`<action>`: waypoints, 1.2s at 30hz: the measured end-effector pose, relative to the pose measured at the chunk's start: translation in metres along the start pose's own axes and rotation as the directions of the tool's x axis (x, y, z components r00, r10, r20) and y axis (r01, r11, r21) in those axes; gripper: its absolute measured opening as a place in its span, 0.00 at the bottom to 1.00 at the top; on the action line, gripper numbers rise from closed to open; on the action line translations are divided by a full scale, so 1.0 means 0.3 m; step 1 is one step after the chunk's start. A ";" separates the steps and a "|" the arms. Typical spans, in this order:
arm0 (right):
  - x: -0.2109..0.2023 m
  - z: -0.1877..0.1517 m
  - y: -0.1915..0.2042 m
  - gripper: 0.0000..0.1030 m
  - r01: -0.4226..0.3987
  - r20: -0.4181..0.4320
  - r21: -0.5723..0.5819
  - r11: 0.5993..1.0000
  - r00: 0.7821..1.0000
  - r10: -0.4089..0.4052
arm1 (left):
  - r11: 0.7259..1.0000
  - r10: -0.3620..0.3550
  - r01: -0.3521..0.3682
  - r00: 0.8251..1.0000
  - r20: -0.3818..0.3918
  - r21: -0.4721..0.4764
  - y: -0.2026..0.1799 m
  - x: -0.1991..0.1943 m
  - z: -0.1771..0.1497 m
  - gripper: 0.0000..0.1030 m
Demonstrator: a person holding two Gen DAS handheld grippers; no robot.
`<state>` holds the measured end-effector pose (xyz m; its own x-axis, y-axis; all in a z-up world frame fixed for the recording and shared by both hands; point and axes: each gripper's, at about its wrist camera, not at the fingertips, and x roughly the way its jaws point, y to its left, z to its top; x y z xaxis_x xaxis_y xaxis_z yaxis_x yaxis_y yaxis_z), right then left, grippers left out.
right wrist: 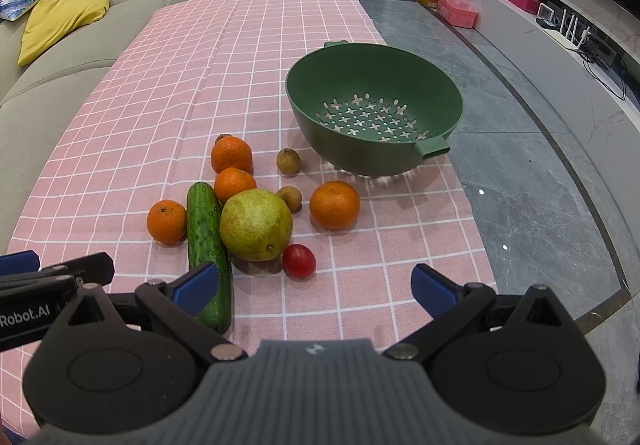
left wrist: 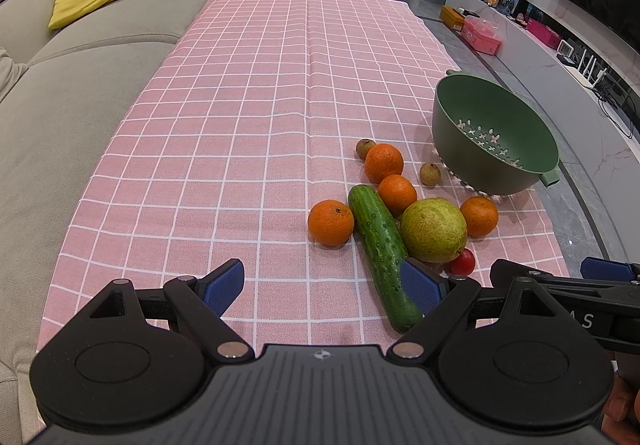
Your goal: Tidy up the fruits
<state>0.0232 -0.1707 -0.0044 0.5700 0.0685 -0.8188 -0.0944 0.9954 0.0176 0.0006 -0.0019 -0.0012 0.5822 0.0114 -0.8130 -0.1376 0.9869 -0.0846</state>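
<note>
Bumpy cucumber (right wrist: 208,245), speckled pear (right wrist: 256,225) and 4 dimpled oranges (right wrist: 334,205) near a perforated green colander (right wrist: 374,85). Left gripper (left wrist: 322,285), marked "Robot.AI", and right gripper (right wrist: 316,285) both gape, holding nothing.

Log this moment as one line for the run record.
stage: start | left tongs: open, empty | right tongs: open, empty | green colander: empty | fruit, cucumber: on pink tablecloth

Two fisheye views look forward along the desk (left wrist: 248,117) from low, close, side-by-side positions. Both share the fruit pile, centred on a pear (left wrist: 434,231) (right wrist: 256,225), and the green colander (left wrist: 494,133) (right wrist: 374,101), lower right in the left view, centre in the right.
</note>
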 end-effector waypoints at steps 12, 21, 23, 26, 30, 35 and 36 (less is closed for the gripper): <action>0.003 -0.005 0.001 0.96 0.000 -0.002 0.002 1.000 1.000 0.000 | 1.000 0.001 -0.001 1.000 -0.001 0.001 -0.001 -0.002 -0.001 1.00; 0.004 -0.007 0.001 0.96 -0.001 -0.005 0.003 1.000 1.000 0.001 | 1.000 0.000 0.000 1.000 0.000 0.000 -0.002 -0.001 -0.006 1.00; 0.004 -0.008 0.001 0.96 -0.001 -0.004 0.004 1.000 1.000 0.001 | 1.000 0.000 0.000 1.000 0.000 0.000 -0.002 0.000 -0.006 1.00; 0.004 -0.006 0.001 0.96 -0.001 -0.006 0.004 1.000 1.000 0.001 | 1.000 0.000 0.000 1.000 0.001 0.001 -0.003 -0.001 -0.007 1.00; 0.007 -0.006 0.000 0.96 -0.001 -0.005 0.003 1.000 1.000 0.001 | 1.000 0.000 0.000 1.000 0.000 0.001 -0.003 -0.001 -0.006 1.00; 0.006 -0.009 -0.001 0.96 -0.009 -0.007 -0.003 1.000 1.000 0.009 | 1.000 0.000 0.000 1.000 0.002 0.025 -0.003 -0.002 -0.008 1.00; 0.008 -0.006 -0.004 0.96 -0.014 -0.009 -0.005 1.000 1.000 0.014 | 0.999 0.006 -0.006 1.000 0.003 0.043 -0.006 -0.004 -0.009 1.00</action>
<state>0.0232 -0.1719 -0.0075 0.5614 0.0817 -0.8235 -0.1060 0.9940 0.0264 -0.0021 -0.0041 -0.0017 0.5836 0.0174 -0.8118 -0.1064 0.9928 -0.0552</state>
